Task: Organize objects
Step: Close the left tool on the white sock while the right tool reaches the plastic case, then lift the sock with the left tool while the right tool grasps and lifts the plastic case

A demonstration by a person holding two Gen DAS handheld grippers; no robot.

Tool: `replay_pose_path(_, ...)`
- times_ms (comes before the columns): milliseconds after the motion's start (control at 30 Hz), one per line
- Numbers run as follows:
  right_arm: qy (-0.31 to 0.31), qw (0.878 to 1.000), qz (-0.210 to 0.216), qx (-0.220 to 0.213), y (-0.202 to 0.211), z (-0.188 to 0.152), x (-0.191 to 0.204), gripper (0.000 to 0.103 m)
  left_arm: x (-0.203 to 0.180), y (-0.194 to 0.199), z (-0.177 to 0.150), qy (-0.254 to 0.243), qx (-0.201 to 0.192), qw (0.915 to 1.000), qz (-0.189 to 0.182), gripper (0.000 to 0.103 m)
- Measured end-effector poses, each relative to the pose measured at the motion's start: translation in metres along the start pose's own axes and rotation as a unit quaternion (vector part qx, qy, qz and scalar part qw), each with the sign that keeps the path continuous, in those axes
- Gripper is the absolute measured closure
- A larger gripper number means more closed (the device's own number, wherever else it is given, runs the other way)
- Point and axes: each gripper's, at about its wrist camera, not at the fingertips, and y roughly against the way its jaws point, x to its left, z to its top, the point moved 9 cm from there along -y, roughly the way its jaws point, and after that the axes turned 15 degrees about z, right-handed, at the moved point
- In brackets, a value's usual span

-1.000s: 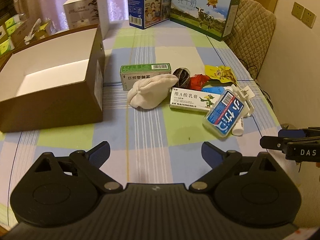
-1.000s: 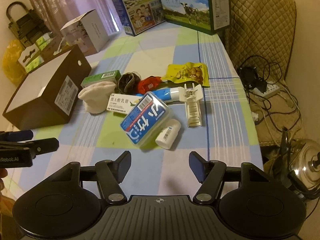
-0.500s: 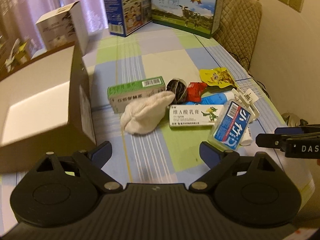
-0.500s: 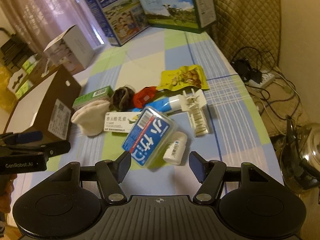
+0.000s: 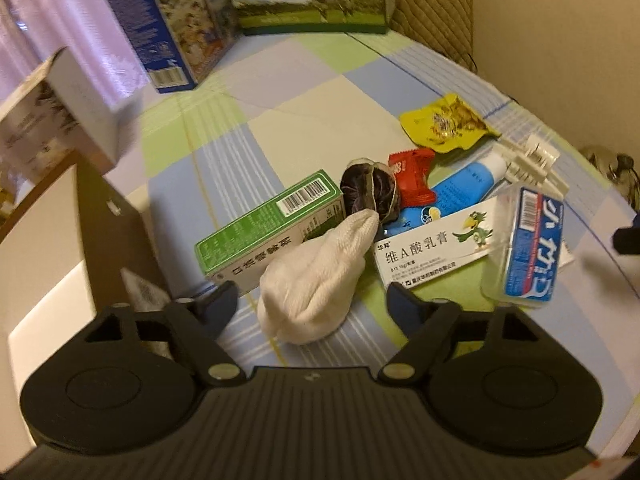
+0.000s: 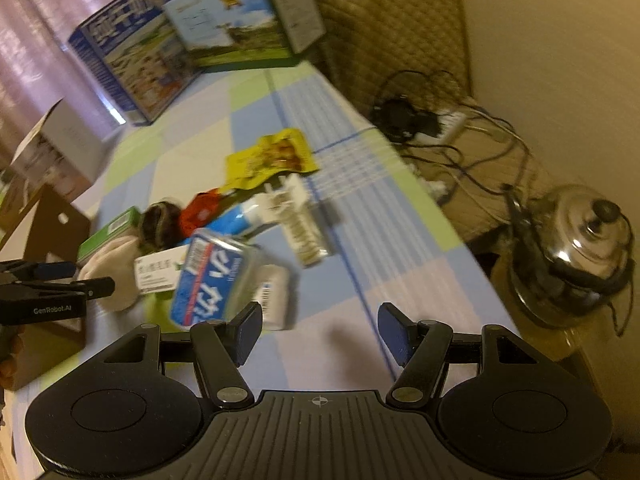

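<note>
White sock [image 5: 316,280] lies on the checked table [image 5: 280,128] right between the left claw [image 5: 310,300] fingers, pads not touching it; jaws have just been closing, nothing gripped yet. Green box [image 5: 272,232] sits just beyond its left finger, white carton [image 5: 432,252] beyond the right one. Brown box [image 5: 60,240] is off to the left. Right claw [image 6: 320,336] hangs released over bare cloth, w/ blue case [image 6: 212,276] and pill bottle [image 6: 274,296] just ahead-left of it.
</note>
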Motion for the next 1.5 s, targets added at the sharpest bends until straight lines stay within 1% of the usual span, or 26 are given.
replay_pose_path(67,-0.010,1.000,-0.007,-0.003,0.003,-0.001,-0.005,0.041,-0.001,-0.009,0.003,-0.007,0.003,1.0000,-0.001,0.032)
replay_pose_path(133,-0.016,1.000,-0.009,-0.006,0.006,-0.002,-0.006,0.041,-0.003,-0.015,0.005,-0.015,0.002,0.9999,-0.003,0.037)
replay_pose_path(167,-0.018,1.000,-0.009,-0.008,0.006,-0.002,-0.006,0.041,-0.004,-0.016,0.006,-0.017,0.001,0.9998,-0.007,0.047)
replay_pose_path(200,-0.020,1.000,-0.007,-0.010,0.007,-0.002,-0.006,0.041,-0.005,-0.017,0.006,-0.018,0.001,0.9998,-0.012,0.064)
replay_pose_path(233,-0.020,1.000,-0.004,-0.012,0.007,-0.002,-0.004,0.041,-0.006,-0.018,0.006,-0.017,0.002,0.9997,-0.017,0.069)
replay_pose_path(267,-0.020,1.000,-0.001,-0.014,0.007,-0.001,-0.002,0.041,-0.006,-0.017,0.006,-0.014,-0.001,0.9998,-0.014,0.072)
replay_pose_path(300,-0.018,1.000,0.005,-0.016,0.006,0.000,0.001,0.041,-0.005,-0.015,0.006,-0.013,-0.005,0.9998,-0.011,0.077)
replay_pose_path(333,-0.016,1.000,0.010,-0.016,0.004,0.001,0.004,0.041,-0.003,-0.012,0.005,-0.008,-0.010,0.9999,-0.010,0.079)
replay_pose_path(367,-0.012,1.000,0.016,-0.016,0.003,0.002,0.008,0.041,-0.002,-0.009,0.004,0.000,-0.013,0.9999,-0.012,0.084)
replay_pose_path(500,0.011,0.999,0.042,-0.011,-0.007,0.006,0.026,0.041,0.009,0.008,-0.005,0.047,-0.008,0.9987,-0.022,0.090)
replay_pose_path(567,0.021,0.999,0.049,-0.004,-0.014,0.007,0.036,0.041,0.015,0.017,-0.011,0.073,-0.003,0.9969,-0.027,0.090)
replay_pose_path(667,0.031,0.998,0.063,0.005,-0.027,0.006,0.048,0.041,0.027,0.031,-0.021,0.112,0.004,0.9934,-0.026,0.090)
replay_pose_path(733,0.037,0.997,0.064,0.012,-0.036,0.005,0.053,0.041,0.035,0.039,-0.027,0.142,0.010,0.9894,-0.030,0.090)
replay_pose_path(833,0.042,0.997,0.060,0.019,-0.049,0.003,0.058,0.041,0.043,0.050,-0.035,0.170,0.014,0.9846,-0.038,0.090)
replay_pose_path(1000,0.035,0.998,0.041,0.019,-0.066,0.007,0.059,0.041,0.048,0.059,-0.052,0.187,0.024,0.9813,-0.036,0.090)
replay_pose_path(1133,0.026,0.999,0.027,0.019,-0.076,0.011,0.059,0.041,0.052,0.059,-0.068,0.196,0.036,0.9796,-0.026,0.090)
replay_pose_path(1233,0.032,0.999,0.019,0.018,-0.086,0.011,0.063,0.041,0.058,0.058,-0.076,0.202,0.041,0.9784,-0.019,0.090)
replay_pose_path(1367,0.074,0.997,-0.003,0.019,-0.093,0.010,0.071,0.041,0.065,0.058,-0.085,0.209,0.046,0.9768,-0.013,0.090)
replay_pose_path(1500,0.112,0.993,-0.009,0.026,-0.095,0.005,0.077,0.042,0.069,0.059,-0.090,0.213,0.049,0.9758,-0.012,0.090)
